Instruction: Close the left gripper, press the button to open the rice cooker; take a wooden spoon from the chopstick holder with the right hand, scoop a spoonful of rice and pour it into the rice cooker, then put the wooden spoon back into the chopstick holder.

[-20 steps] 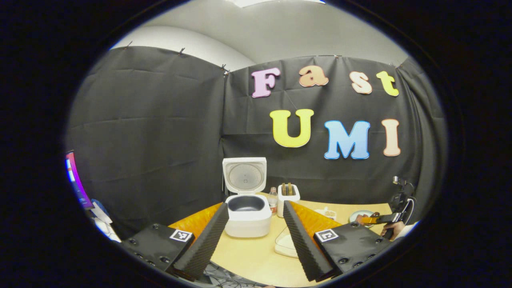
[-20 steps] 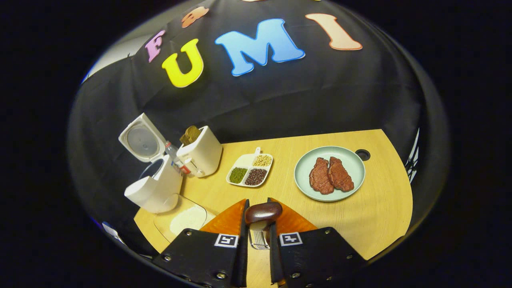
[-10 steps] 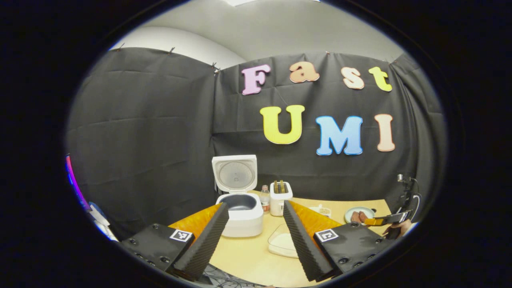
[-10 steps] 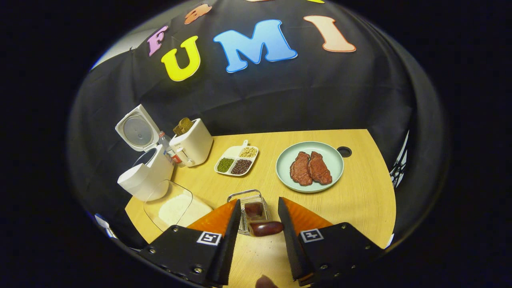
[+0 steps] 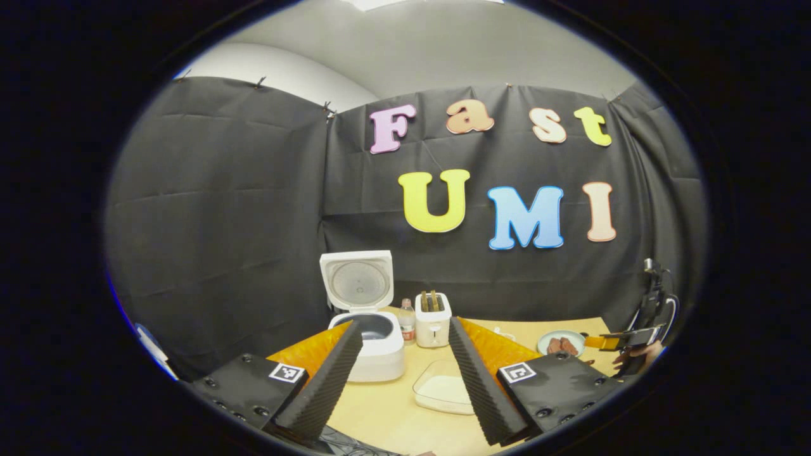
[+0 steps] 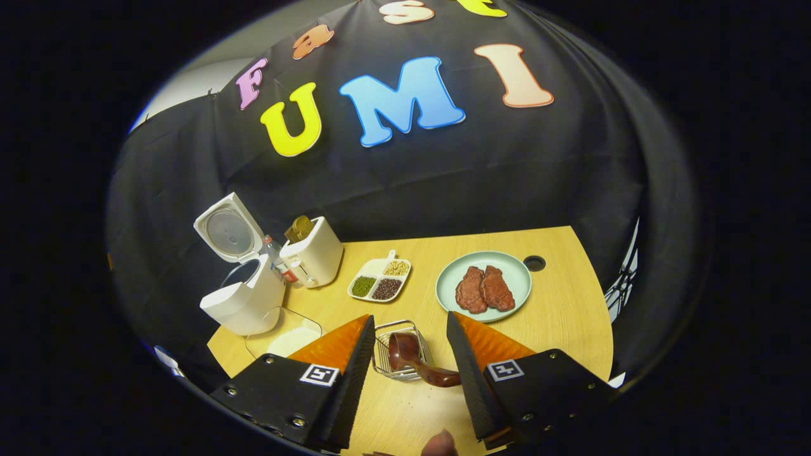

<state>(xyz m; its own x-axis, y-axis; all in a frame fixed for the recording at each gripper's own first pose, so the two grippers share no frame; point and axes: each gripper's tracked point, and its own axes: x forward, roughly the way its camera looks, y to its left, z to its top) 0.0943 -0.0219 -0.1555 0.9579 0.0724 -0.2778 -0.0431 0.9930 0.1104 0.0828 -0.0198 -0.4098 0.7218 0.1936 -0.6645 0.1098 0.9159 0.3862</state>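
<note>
The white rice cooker [image 5: 370, 345] [image 6: 244, 301] stands with its lid [image 5: 355, 284] up and its dark pot bare. A dark wooden spoon [image 6: 410, 360] rests in the wire chopstick holder [image 6: 388, 361], bowl inside and handle slanting out toward the near right. My right gripper [image 6: 409, 318] hangs open just above and behind the holder, with the spoon's handle end close to one finger. That gripper [image 5: 624, 342] also shows far right in the left gripper view. My left gripper [image 5: 403, 326] is open with nothing in it, well back from the cooker. A clear container of rice [image 5: 443, 389] [image 6: 285, 337] lies beside the cooker.
A white toaster [image 5: 433, 318] [image 6: 313, 256] and a small bottle [image 5: 407, 320] stand behind the cooker. A divided tray of beans [image 6: 379, 282] and a pale green plate [image 6: 510, 297] with two pieces of meat sit mid-table. A round hole [image 6: 534, 263] marks the table's far right.
My right gripper opened and let go of the spoon, which now lies in the wire holder; the gripper drew back. My left gripper backed away from the cooker.
</note>
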